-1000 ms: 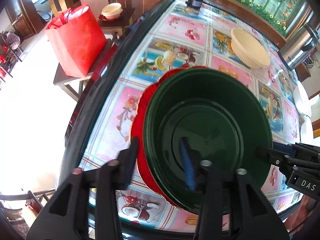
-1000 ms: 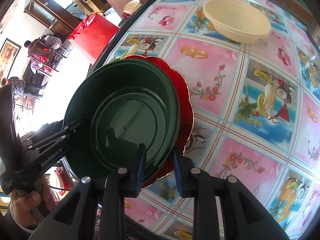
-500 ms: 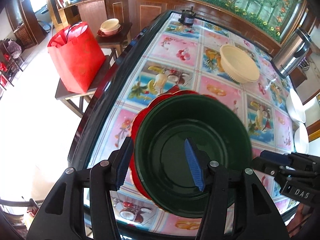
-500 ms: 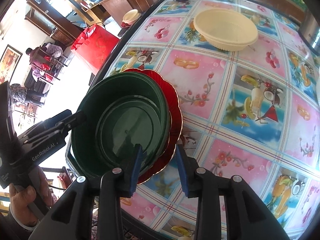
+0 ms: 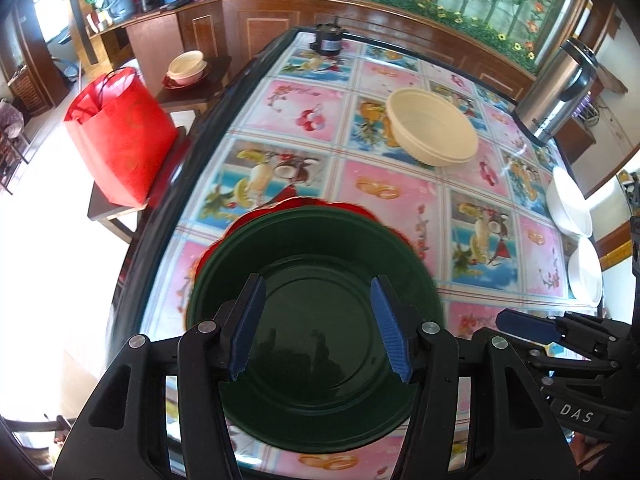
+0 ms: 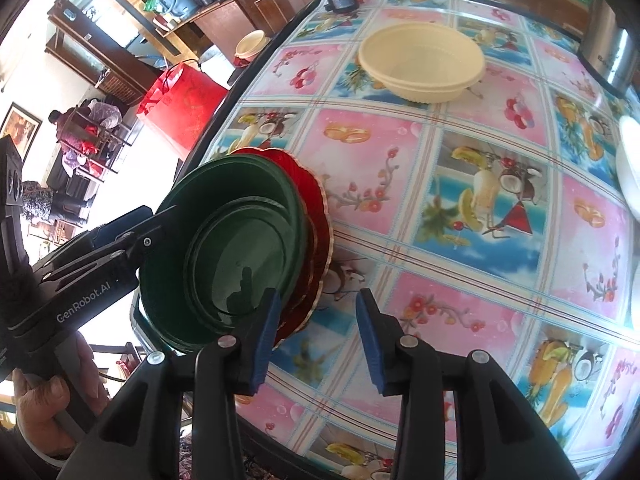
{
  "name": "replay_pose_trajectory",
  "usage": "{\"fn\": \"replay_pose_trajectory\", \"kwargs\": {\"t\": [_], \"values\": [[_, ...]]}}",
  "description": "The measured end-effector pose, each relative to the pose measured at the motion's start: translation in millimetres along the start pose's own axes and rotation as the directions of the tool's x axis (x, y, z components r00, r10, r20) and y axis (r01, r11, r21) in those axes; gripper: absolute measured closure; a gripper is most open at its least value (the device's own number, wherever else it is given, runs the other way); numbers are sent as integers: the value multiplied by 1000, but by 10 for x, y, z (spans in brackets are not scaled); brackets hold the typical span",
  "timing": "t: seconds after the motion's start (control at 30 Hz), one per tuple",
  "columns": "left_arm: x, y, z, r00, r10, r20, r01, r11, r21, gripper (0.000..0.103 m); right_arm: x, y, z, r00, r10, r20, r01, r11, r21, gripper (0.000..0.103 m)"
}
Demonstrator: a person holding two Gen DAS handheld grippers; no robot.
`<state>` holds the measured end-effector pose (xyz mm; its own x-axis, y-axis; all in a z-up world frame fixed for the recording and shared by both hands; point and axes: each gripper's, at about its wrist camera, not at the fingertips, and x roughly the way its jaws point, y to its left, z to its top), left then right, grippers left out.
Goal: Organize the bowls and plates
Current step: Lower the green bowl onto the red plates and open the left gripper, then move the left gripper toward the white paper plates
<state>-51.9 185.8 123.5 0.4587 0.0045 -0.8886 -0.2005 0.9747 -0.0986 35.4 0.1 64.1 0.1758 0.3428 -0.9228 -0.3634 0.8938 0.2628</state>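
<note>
A dark green bowl point(image 5: 316, 320) sits on a red scalloped plate point(image 5: 304, 204) near the table's front left edge; both show in the right wrist view, the bowl point(image 6: 228, 248) on the plate point(image 6: 312, 200). My left gripper point(image 5: 318, 332) is open and empty above the green bowl. My right gripper point(image 6: 316, 336) is open and empty just right of the stack. A cream bowl point(image 5: 432, 132) stands farther back, also in the right wrist view point(image 6: 420, 62).
White dishes point(image 5: 568, 204) lie at the table's right edge. A steel thermos point(image 5: 556, 92) stands at the far right. A red bag point(image 5: 120, 136) rests on a side table to the left. A small black object point(image 5: 328, 40) sits at the far edge.
My left gripper let go of the green bowl's rim, opened and pulled back above it. My right gripper opened wider and drew back from the stack.
</note>
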Motion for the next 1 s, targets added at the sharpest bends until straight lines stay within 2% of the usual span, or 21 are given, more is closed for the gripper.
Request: {"fn": "replay_pose_trajectory", "kwargs": {"t": [0.37, 1.0], "values": [[80, -465, 92, 999, -50, -7, 51, 997, 58, 48, -163, -287, -56, 1000, -19, 14, 18, 998, 59, 63], [282, -1081, 168, 995, -89, -42, 94, 987, 134, 48, -296, -731, -78, 999, -29, 34, 24, 991, 135, 59]]}}
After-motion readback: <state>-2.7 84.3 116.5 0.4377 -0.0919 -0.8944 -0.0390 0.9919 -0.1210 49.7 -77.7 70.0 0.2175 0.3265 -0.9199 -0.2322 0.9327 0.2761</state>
